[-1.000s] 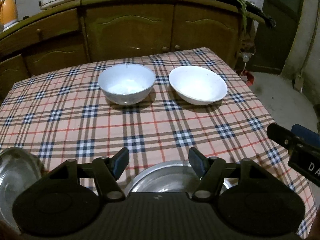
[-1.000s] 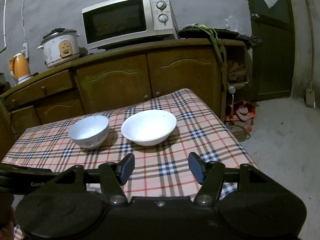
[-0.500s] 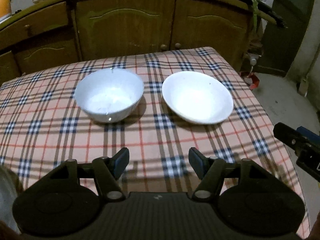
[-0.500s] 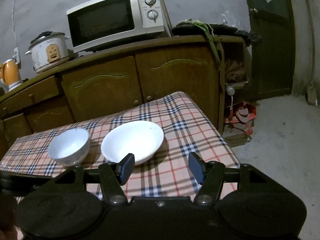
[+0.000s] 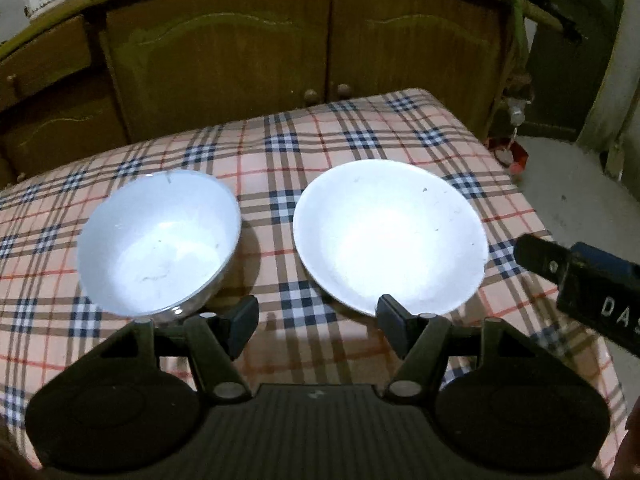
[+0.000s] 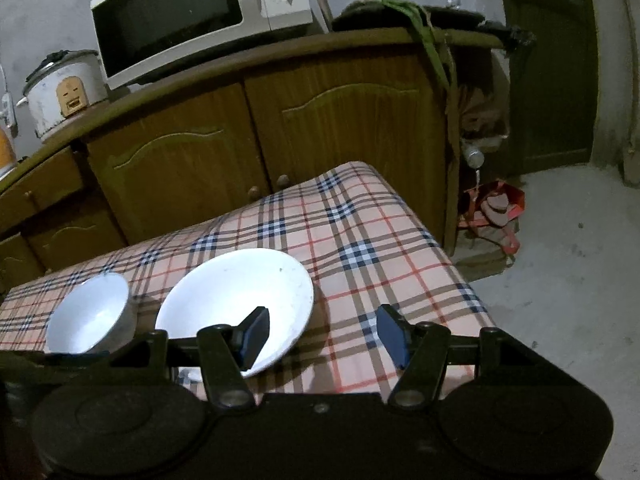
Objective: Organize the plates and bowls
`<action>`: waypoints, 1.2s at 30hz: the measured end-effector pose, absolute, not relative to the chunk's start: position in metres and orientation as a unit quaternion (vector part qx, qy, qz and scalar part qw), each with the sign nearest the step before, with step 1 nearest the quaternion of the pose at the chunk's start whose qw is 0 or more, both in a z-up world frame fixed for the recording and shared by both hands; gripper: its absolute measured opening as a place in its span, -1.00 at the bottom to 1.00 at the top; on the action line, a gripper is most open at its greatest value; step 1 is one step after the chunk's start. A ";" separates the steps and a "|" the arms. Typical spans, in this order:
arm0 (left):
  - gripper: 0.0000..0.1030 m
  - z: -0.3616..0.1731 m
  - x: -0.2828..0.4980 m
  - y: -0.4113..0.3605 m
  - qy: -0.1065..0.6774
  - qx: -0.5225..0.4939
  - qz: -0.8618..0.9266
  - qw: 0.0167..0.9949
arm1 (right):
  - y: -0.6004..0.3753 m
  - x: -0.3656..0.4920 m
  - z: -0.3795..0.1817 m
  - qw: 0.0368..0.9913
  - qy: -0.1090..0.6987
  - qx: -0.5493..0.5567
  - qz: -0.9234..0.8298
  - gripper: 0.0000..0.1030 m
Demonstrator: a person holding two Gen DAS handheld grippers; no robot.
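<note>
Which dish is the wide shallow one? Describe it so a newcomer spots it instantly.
Find the plaid-clothed table before the wooden cabinet. Two white dishes sit side by side; the shallow dish is nearer the door-side edge. It is wider and flatter than the deep bowl.

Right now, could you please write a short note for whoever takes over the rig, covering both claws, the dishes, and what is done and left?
Left claw: open, empty, hovering at the near edge of the two white dishes.
Right claw: open, empty; its left finger shows in front of the shallow bowl, with no grip on it.
Deep white bowl: upright on the plaid tablecloth, to the left.
Shallow white bowl: upright beside it on the right, apart from it.
Done: nothing stacked or held yet.
Left: pick up one dish, probably nest or stack it with the other, then tidy the rest.
</note>
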State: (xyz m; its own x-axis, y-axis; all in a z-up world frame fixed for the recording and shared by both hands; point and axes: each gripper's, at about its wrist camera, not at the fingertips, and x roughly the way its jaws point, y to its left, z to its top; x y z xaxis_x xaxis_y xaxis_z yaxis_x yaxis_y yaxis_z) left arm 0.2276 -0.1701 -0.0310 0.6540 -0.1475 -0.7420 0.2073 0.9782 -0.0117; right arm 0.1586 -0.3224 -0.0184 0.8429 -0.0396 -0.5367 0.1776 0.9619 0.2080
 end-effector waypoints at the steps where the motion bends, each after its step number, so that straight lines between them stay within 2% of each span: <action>1: 0.34 -0.033 0.231 -0.170 0.405 0.031 -0.099 0.908 | -0.324 0.163 -0.021 0.951 0.276 0.131 -0.055 0.41; 9: 0.31 -0.045 0.261 -0.167 0.416 0.002 -0.099 0.904 | -0.330 0.193 -0.042 0.942 0.299 0.147 -0.051 0.41; 14: 0.22 -0.046 0.269 -0.180 0.403 0.025 -0.118 0.907 | -0.330 0.209 -0.054 0.937 0.311 0.154 -0.046 0.40; 17: 0.07 -0.050 0.275 -0.186 0.403 0.034 -0.121 0.907 | -0.329 0.216 -0.060 0.934 0.316 0.160 -0.045 0.29; 19: 0.00 -0.052 0.275 -0.188 0.394 0.043 -0.120 0.910 | -0.328 0.220 -0.064 0.932 0.320 0.165 -0.036 -0.07; 20: -0.03 -0.053 0.275 -0.189 0.393 0.046 -0.121 0.910 | -0.327 0.222 -0.067 0.930 0.324 0.169 -0.030 -0.18; 21: -0.15 -0.055 0.276 -0.189 0.396 0.046 -0.120 0.909 | -0.325 0.223 -0.069 0.929 0.327 0.171 -0.023 -0.42; 22: -0.22 -0.055 0.275 -0.188 0.396 0.047 -0.120 0.909 | -0.323 0.222 -0.071 0.929 0.326 0.174 -0.015 -0.52; 23: -0.26 -0.055 0.275 -0.188 0.394 0.048 -0.120 0.910 | -0.320 0.220 -0.071 0.930 0.324 0.171 -0.021 -0.52; 25: -0.46 -0.055 0.273 -0.184 0.396 0.047 -0.118 0.909 | -0.317 0.215 -0.071 0.932 0.319 0.167 -0.029 -0.53; 27: -0.55 -0.055 0.271 -0.181 0.402 0.040 -0.121 0.907 | -0.318 0.208 -0.069 0.933 0.314 0.174 -0.033 -0.53; 36: -0.58 -0.051 0.217 -0.179 0.411 0.037 -0.160 0.897 | -0.323 0.150 -0.059 0.930 0.315 0.187 -0.040 -0.53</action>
State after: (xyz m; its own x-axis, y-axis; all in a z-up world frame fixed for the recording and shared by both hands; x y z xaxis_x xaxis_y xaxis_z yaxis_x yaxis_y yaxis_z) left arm 0.2171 -0.1790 -0.0508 0.6106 -0.2564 -0.7493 0.3170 0.9462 -0.0654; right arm 0.1496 -0.3225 -0.0590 0.7978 0.0428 -0.6014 0.1927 0.9271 0.3216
